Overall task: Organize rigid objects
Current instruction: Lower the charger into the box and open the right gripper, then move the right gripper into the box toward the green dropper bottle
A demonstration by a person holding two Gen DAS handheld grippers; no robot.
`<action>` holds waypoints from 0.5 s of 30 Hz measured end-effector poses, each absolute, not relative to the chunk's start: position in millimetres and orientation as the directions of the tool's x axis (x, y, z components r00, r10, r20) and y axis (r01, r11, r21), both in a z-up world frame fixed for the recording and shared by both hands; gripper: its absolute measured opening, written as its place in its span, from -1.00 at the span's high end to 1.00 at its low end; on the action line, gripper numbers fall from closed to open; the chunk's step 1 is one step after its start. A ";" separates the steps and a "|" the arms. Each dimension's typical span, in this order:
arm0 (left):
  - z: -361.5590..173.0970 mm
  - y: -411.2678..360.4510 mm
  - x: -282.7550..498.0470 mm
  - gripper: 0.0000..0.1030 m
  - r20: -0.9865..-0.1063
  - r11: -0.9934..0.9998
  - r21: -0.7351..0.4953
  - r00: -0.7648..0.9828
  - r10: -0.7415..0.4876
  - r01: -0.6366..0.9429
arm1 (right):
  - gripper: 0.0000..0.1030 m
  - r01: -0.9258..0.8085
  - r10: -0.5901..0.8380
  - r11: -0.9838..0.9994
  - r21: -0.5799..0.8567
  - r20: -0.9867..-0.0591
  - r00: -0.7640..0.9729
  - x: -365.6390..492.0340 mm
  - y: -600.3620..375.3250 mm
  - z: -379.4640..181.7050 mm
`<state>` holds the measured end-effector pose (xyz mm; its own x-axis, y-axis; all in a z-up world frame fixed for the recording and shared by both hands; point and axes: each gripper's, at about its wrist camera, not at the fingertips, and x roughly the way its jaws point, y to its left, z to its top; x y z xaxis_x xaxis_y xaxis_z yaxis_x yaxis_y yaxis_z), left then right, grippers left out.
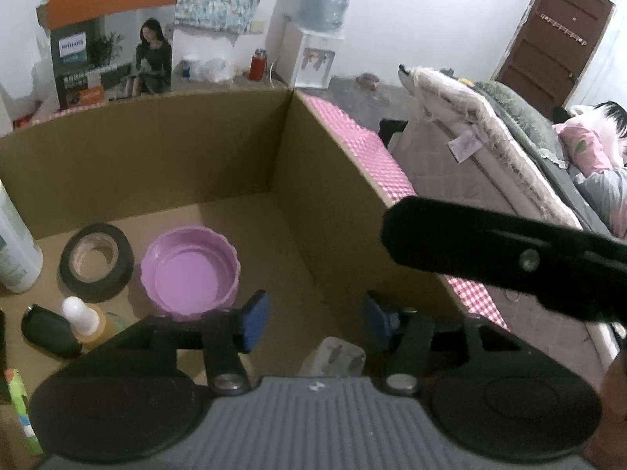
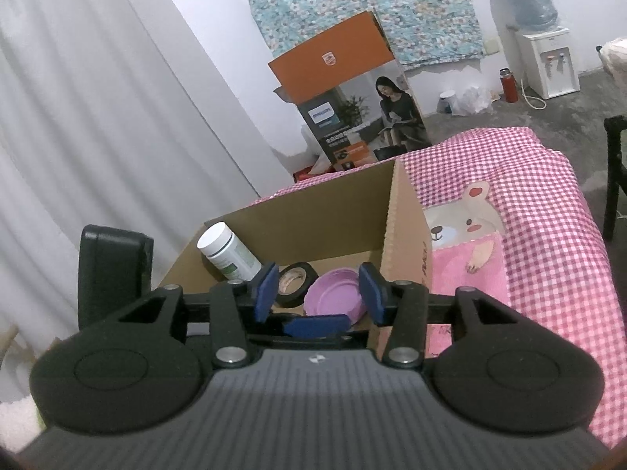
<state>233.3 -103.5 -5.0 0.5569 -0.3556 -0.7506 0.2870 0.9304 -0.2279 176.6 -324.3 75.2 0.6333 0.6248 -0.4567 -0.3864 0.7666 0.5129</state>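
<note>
An open cardboard box [image 1: 219,156] sits on the table, which is draped in a pink checked cloth [image 2: 548,211]. Inside, on the box floor, lie one lilac lid [image 1: 192,270] turned hollow side up, and at its nine o'clock, just beside it, one roll of black tape [image 1: 96,260] lying flat. Further toward nine o'clock one white bottle [image 1: 13,246] leans against the box wall. At seven o'clock from the lid there are one small dropper bottle [image 1: 84,321] with amber liquid and a white tip, and one dark oval thing [image 1: 47,331] touching it (too blurred to say what it is). A pale, translucent piece [image 1: 337,356] lies on the box floor near the bottom middle of the left wrist view.

The left claw [image 1: 313,319] hangs over the box interior, its jaws partly apart with nothing pressed between the blue pads [image 1: 254,321]; the translucent piece lies below the gap. The right claw [image 2: 319,293] hovers at the box's near edge, jaws also partly apart and empty; past it, at twelve o'clock, the lid and tape show. A black gripper body [image 1: 509,262] crosses the left wrist view at three o'clock.
</note>
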 end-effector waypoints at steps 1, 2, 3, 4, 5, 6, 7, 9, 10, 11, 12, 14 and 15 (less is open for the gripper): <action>-2.2 -102.4 229.9 -0.25 -0.741 0.930 -0.225 0.568 -0.358 0.292 | 0.08 -0.386 0.625 0.766 0.514 -0.452 0.637 175.0 -326.0 75.9; 0.5 -101.2 227.1 -0.30 -0.732 0.929 -0.222 0.578 -0.359 0.296 | 0.05 -0.386 0.624 0.765 0.515 -0.446 0.642 172.8 -327.2 77.0; 3.9 -100.0 223.7 -0.38 -0.720 0.929 -0.218 0.593 -0.360 0.300 | 0.02 -0.385 0.622 0.765 0.516 -0.440 0.647 170.7 -327.8 78.0; 8.3 -99.3 219.3 -0.43 -0.706 0.928 -0.210 0.610 -0.361 0.307 | 0.00 -0.387 0.621 0.765 0.515 -0.431 0.654 168.1 -329.4 80.0; 12.6 -98.4 215.1 -0.47 -0.693 0.927 -0.200 0.623 -0.362 0.316 | -0.05 -0.389 0.620 0.764 0.514 -0.422 0.661 165.4 -330.5 82.4; 17.2 -97.6 210.6 -0.55 -0.683 0.927 -0.191 0.635 -0.362 0.323 | -0.14 -0.390 0.618 0.765 0.513 -0.414 0.668 162.1 -332.1 85.1; 22.4 -96.5 205.1 -0.58 -0.670 0.926 -0.182 0.648 -0.363 0.331 | -0.20 -0.392 0.617 0.765 0.512 -0.404 0.676 159.1 -333.5 88.2; 32.6 -92.8 194.3 -0.62 -0.643 0.924 -0.166 0.672 -0.367 0.345 | -0.50 -0.397 0.609 0.768 0.503 -0.383 0.694 150.6 -337.6 95.7; 38.3 -90.0 187.6 -0.66 -0.630 0.923 -0.159 0.684 -0.368 0.350 | -0.56 -0.397 0.600 0.775 0.492 -0.374 0.707 145.7 -338.3 100.2; 43.7 -86.5 180.6 -0.68 -0.615 0.923 -0.154 0.697 -0.370 0.353 | -0.63 -0.401 0.591 0.782 0.476 -0.366 0.719 140.4 -338.4 105.4; 48.8 -82.1 173.1 -0.72 -0.600 0.923 -0.149 0.709 -0.371 0.356 | -0.72 -0.406 0.583 0.791 0.459 -0.361 0.728 135.3 -338.2 110.7; 58.8 -72.7 157.3 -0.75 -0.570 0.923 -0.142 0.733 -0.371 0.357 | -0.90 -0.407 0.556 0.815 0.413 -0.357 0.751 123.9 -336.9 122.9; 63.4 -67.3 148.3 -0.77 -0.559 0.924 -0.140 0.742 -0.370 0.355 | -0.98 -0.405 0.542 0.827 0.390 -0.359 0.760 118.7 -335.9 129.2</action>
